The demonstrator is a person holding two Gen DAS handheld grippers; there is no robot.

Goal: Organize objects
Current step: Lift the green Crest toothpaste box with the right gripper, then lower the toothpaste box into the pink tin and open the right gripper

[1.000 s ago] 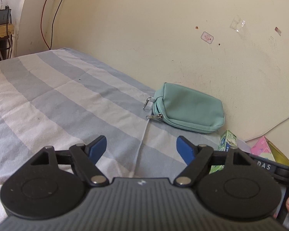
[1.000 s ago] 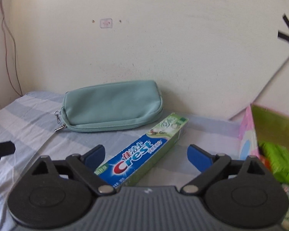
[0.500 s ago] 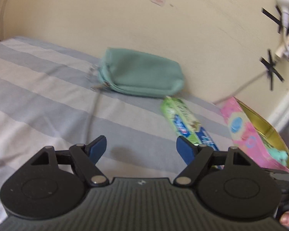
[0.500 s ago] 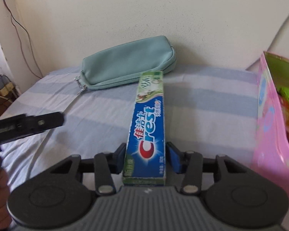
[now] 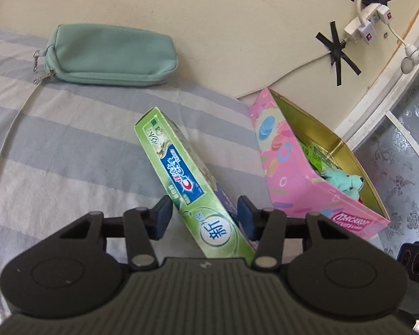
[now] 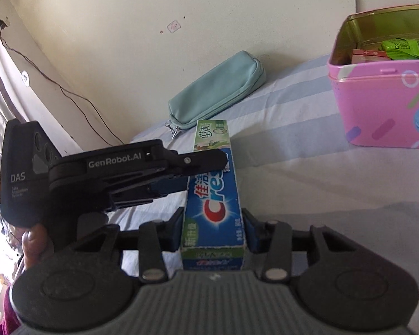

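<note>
Clamped at its near end in the right gripper [image 6: 213,229], pads tight on both long sides: the toothpaste box [image 5: 181,167]. Lay flat on the striped sheet [image 5: 56,139] a second ago, between fingers spread wide. Now points away from the hand, raised from the sheet at least at the held end.

Closing around the same box from the other side: the left gripper [image 5: 205,215]. Stood wide a second ago over bare sheet, with only the green pouch [image 5: 111,53] ahead. Has swung across since. Jaws now narrowing with the box between them, pads just beside its sides; firm contact not clear.

Unmoved against the wall: the pouch, zipped shut, well apart from both grippers.

Open and waiting to the right: the pink tin [image 5: 287,173], already holding a teal soft toy [image 5: 343,181] and green packets.

Looks like a two-handed hold or a pass from right to left, probably before dropping the box into the tin. Pick-up done, then; putting away not yet.
</note>
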